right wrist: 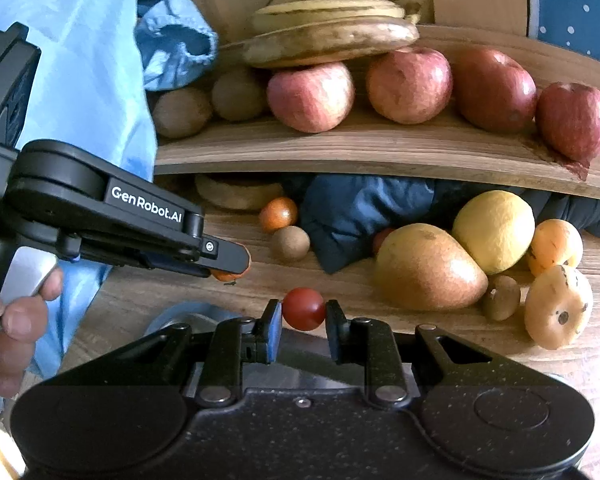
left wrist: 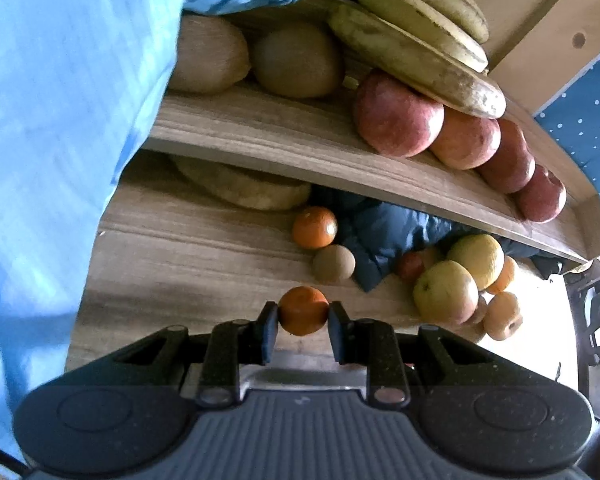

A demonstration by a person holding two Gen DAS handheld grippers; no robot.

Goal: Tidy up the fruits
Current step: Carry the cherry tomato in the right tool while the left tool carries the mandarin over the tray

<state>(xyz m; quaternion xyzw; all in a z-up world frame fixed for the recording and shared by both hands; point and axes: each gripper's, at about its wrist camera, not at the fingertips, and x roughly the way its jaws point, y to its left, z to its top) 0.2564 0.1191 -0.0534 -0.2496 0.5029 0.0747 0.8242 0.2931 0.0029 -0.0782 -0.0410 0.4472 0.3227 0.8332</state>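
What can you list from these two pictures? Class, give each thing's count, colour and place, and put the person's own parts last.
bananas: three or more, yellow-brown, upper shelf, resting on an apple
apples: four, red, upper shelf row
kiwis: two, brown, upper shelf left
mandarin: one, orange, lower shelf back
pear: one, yellow-green, lower shelf right
lemon: one, yellow, behind pear
cloth: one, dark blue, lower shelf
left hand-held gripper: shut on small orange
right hand-held gripper: shut on tomato
hand: person's, on the left gripper's handle
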